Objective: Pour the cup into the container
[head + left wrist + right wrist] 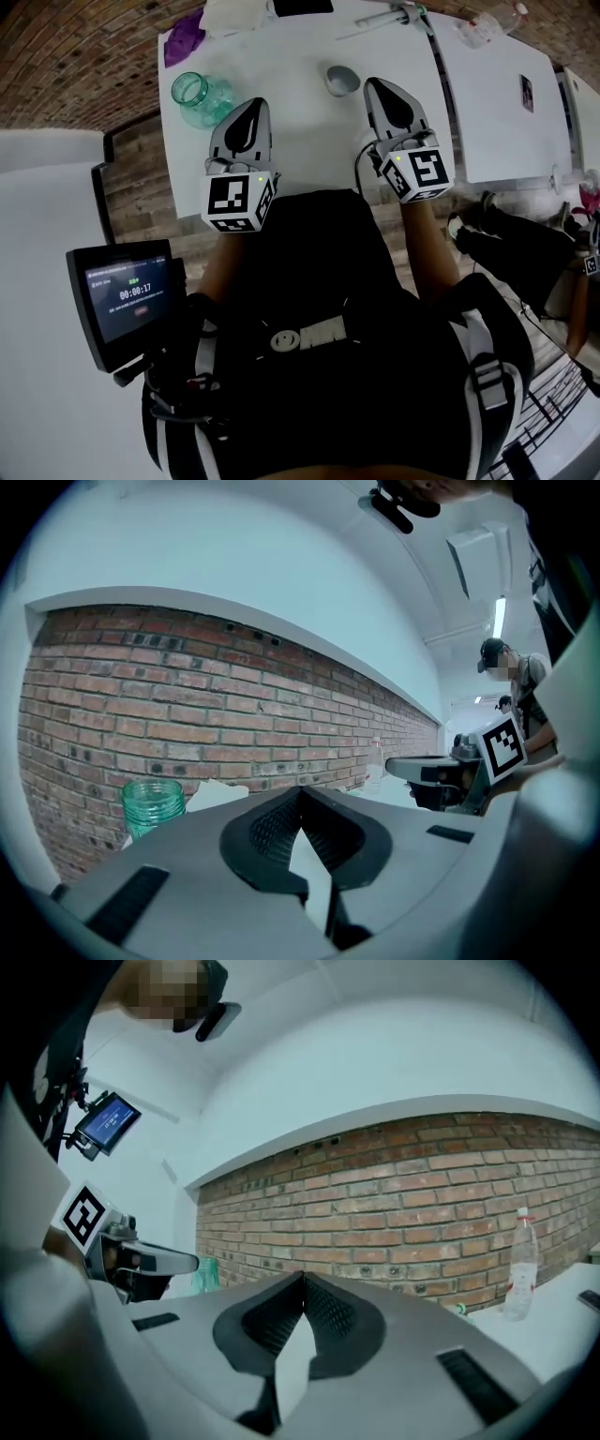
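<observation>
On the white table (pixel 281 66) stands a small grey cup (pixel 342 80), just left of the tip of my right gripper (pixel 379 84). A green glass jar (pixel 201 97) sits at the table's left side, up and left of my left gripper (pixel 254 102). Both grippers hover over the near edge with their jaws closed tip to tip and nothing between them. In the left gripper view the left gripper (pixel 300 789) points at the brick wall, with the jar (pixel 153 805) at lower left. The right gripper (pixel 303 1277) looks the same way; the cup is hidden in both gripper views.
A purple cloth (pixel 183 39) and white paper (pixel 234 14) lie at the table's far left. A plastic bottle (pixel 520 1260) stands at the far right. A second white table (pixel 497 103) with a phone (pixel 527 91) adjoins on the right. A screen (pixel 127 300) hangs at my left.
</observation>
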